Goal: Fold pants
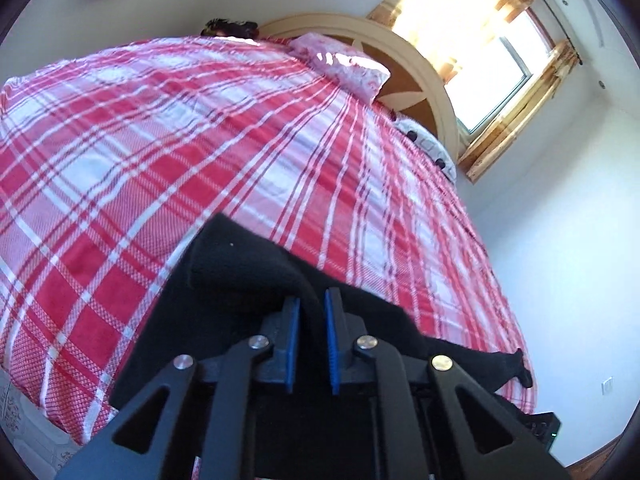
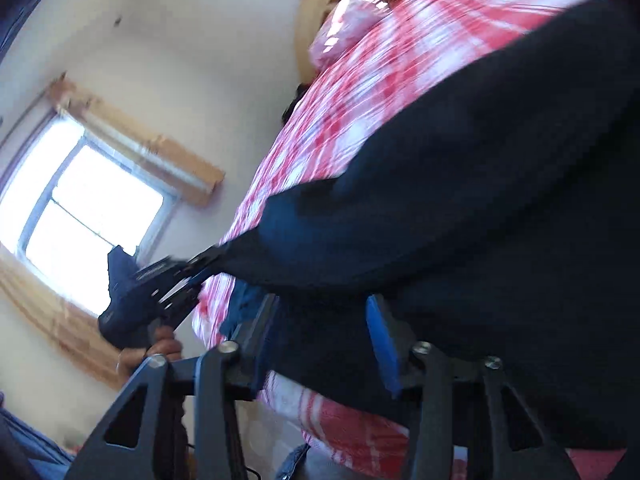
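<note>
Black pants (image 1: 240,264) lie across the near part of a bed with a red and white checked cover (image 1: 200,140). One leg trails off to the right edge (image 1: 516,364). My left gripper (image 1: 312,300) is shut on a raised fold of the black cloth, its blue pads almost together. In the right wrist view the pants (image 2: 480,180) fill the right side, blurred. My right gripper (image 2: 320,312) stands about half open with black cloth between its jaws; the pads are apart from it. The left gripper (image 2: 212,254) shows there too, pinching the pants' edge, with a hand (image 2: 160,350) on its handle.
A pink pillow (image 1: 344,66) and a curved wooden headboard (image 1: 420,72) stand at the far end of the bed. A bright window (image 1: 492,68) with wood trim is behind them. White walls close in on the right. The bed's edge (image 2: 352,412) runs below the right gripper.
</note>
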A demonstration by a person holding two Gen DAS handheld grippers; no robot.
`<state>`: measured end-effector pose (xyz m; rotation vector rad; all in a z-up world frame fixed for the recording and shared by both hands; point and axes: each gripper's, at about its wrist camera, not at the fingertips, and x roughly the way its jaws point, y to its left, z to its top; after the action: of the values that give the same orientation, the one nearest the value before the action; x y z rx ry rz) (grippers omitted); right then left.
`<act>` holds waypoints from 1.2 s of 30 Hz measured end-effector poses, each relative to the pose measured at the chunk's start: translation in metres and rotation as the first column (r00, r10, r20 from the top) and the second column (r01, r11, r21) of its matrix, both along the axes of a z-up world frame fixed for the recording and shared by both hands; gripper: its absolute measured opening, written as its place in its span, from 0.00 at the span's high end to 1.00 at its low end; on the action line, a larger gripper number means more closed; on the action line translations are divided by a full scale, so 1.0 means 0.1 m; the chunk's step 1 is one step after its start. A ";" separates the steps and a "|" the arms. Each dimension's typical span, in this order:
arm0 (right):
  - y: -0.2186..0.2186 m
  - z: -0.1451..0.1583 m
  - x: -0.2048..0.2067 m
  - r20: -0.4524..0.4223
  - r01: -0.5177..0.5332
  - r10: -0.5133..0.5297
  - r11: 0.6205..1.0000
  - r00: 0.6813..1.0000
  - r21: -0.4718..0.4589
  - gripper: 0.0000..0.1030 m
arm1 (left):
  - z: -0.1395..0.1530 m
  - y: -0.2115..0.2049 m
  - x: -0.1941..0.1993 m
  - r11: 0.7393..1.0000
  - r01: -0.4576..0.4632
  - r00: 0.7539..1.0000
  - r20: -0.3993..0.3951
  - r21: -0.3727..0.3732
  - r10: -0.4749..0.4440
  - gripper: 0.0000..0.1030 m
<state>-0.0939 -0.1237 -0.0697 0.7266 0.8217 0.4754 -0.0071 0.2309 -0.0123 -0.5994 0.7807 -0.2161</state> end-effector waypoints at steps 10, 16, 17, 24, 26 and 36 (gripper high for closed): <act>-0.28 -0.01 0.25 -0.022 0.116 -0.114 0.985 0.993 0.125 0.50 | 0.01 -0.05 -0.02 0.998 0.016 1.000 -0.017 0.062 -0.015 0.88; -0.26 -0.05 0.26 -0.026 0.116 -0.114 0.991 0.993 0.072 0.73 | -0.24 -0.18 -0.14 0.993 0.114 0.989 -0.096 0.014 -0.112 0.87; -0.28 -0.06 0.27 -0.035 0.120 -0.118 0.991 0.992 0.059 0.78 | -0.29 -0.21 -0.16 0.992 0.127 0.986 -0.107 0.017 -0.124 0.86; -0.30 0.12 0.33 0.042 0.075 -0.075 0.997 0.996 0.002 0.97 | -0.43 -0.32 -0.12 0.981 0.170 0.973 -0.144 -0.095 -0.183 0.57; -0.29 0.28 0.23 0.100 0.059 -0.058 0.998 0.993 -0.007 0.97 | -0.48 -0.30 -0.07 0.980 0.153 0.972 -0.160 -0.126 -0.172 0.51; -0.20 0.53 -0.06 0.183 -0.023 0.020 1.000 0.983 0.013 0.99 | -0.61 -0.11 -0.02 0.979 0.015 0.976 -0.208 -0.206 -0.059 0.50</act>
<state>-0.0996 -0.1435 -0.0170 0.6777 0.6547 0.5599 -0.0087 0.2196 -0.0734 -0.8108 0.9852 -0.2713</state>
